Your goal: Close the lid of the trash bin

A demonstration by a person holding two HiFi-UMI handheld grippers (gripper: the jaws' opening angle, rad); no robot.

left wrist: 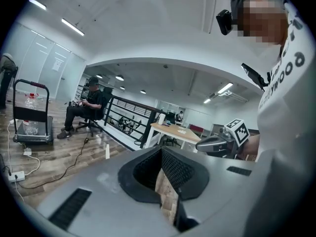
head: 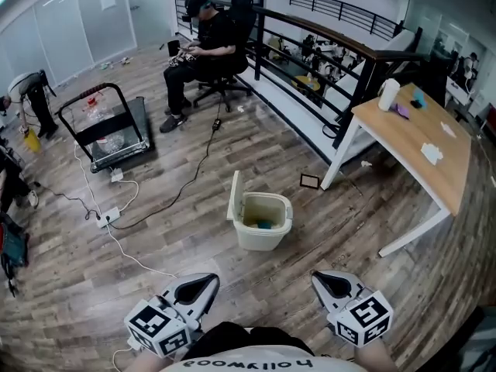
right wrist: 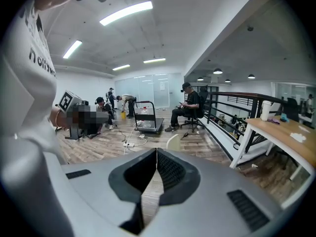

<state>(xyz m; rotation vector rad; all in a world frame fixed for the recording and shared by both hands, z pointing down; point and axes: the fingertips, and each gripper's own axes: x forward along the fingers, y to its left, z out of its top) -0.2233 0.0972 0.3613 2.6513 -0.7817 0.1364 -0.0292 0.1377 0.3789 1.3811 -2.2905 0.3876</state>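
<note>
left claw [head: 206,284] and right claw [head: 321,282] sit low and close in. each is shut tip to tip with nothing gripped, just floor showing through the gap. trash bin [head: 267,239] stands on the wood floor [head: 194,239] straight ahead, well apart from both claws. its lid [head: 234,196] is upright on the bin's left side in the head view, fully open. step in hand looks like the approach, no contact yet. next move likely calls for reaching in, getting a claw behind the lid's top edge and tipping it right onto the rim.

We stand in an open-plan office: glass partition walls [head: 77,18], a wooden desk [head: 422,134], a swivel chair [head: 222,90], strip ceiling lights [right wrist: 126,13].
</note>
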